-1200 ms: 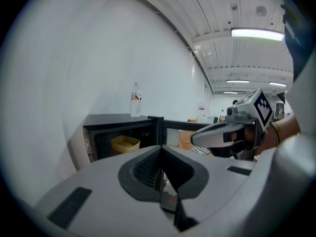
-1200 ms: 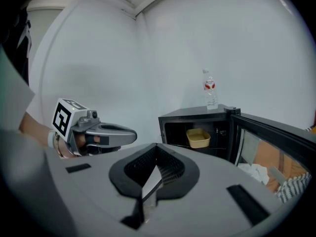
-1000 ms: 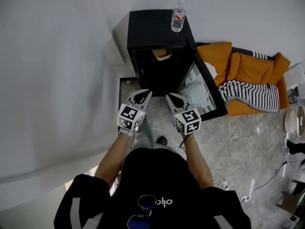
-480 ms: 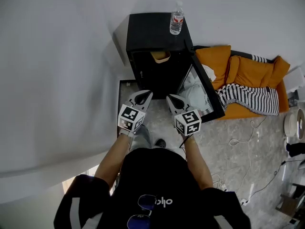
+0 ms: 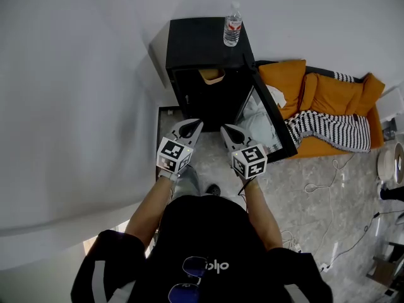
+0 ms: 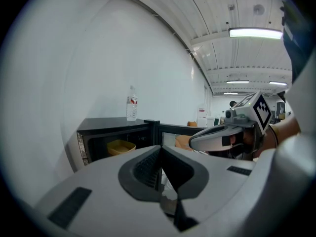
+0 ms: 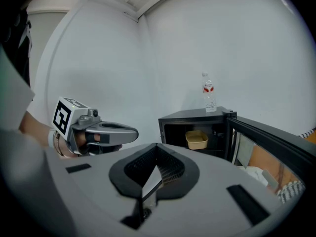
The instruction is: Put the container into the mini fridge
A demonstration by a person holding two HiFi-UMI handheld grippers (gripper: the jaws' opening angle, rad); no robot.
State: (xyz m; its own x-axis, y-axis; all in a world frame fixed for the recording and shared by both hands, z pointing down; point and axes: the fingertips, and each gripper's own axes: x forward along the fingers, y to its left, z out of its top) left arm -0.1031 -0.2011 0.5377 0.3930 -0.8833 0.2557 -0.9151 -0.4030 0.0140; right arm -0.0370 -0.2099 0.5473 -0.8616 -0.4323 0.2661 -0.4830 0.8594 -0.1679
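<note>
Little is changed over the last second: the left gripper [image 5: 189,126] and right gripper [image 5: 228,131] are kept side by side before the mini fridge [image 5: 201,40], both clenched with nothing between the jaws. The yellow container [image 5: 213,75] is already sat inside on the shelf, so placement is judged done, with only the door [image 5: 270,124] left open. The door is swung right, beside the orange cushions [image 5: 315,90]. Bare floor is left before it. A water bottle [image 5: 232,25] is stood on the fridge top.
</note>
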